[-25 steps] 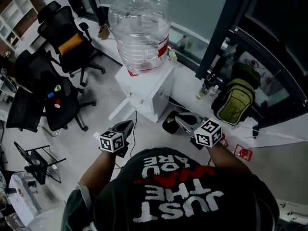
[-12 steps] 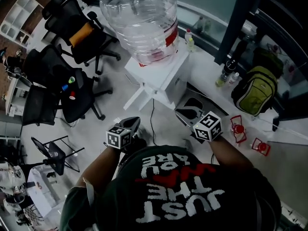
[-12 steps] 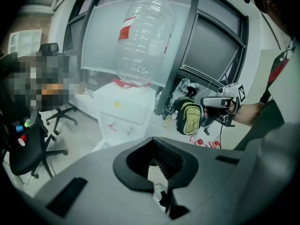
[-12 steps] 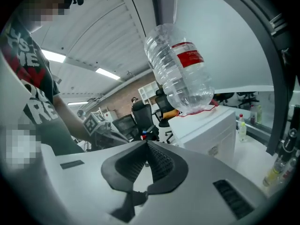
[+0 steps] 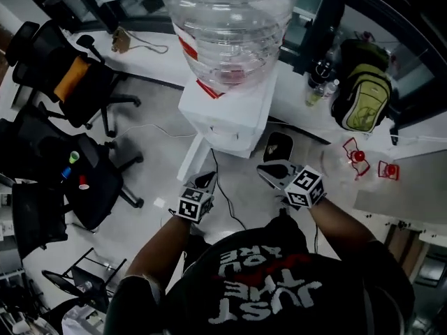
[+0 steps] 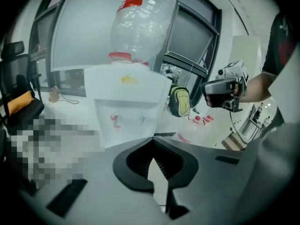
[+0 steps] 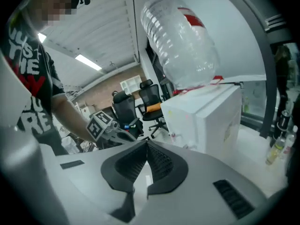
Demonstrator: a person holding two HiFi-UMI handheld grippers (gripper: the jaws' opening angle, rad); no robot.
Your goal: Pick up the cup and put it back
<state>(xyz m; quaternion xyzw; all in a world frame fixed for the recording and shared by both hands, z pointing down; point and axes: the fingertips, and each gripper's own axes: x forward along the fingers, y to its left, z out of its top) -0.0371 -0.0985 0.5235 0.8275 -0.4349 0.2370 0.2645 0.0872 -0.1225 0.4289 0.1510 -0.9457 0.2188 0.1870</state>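
Note:
I see no cup clearly in any view. A white water dispenser (image 5: 230,114) with a large clear bottle (image 5: 227,26) on top stands just ahead of me. My left gripper (image 5: 207,181) is shut and holds nothing; it points at the dispenser's front (image 6: 126,107). My right gripper (image 5: 269,172) is also shut and bare, a little right of the dispenser's base. Seen from the left gripper view, the right gripper (image 6: 208,89) hangs in the air at the right. In the right gripper view the left gripper (image 7: 124,135) shows beyond the closed jaws, with the dispenser (image 7: 206,121) to the right.
Black office chairs (image 5: 70,82) stand to the left, one carrying small green and red items (image 5: 73,158). A white ledge behind the dispenser holds small bottles (image 5: 314,93) and a green backpack (image 5: 361,96). Red-marked objects (image 5: 356,155) lie at the right. A cable (image 5: 223,201) runs across the floor.
The head view has swung, so the dispenser now sits centred and closer. Both grippers have come nearer its base, still shut and holding nothing.

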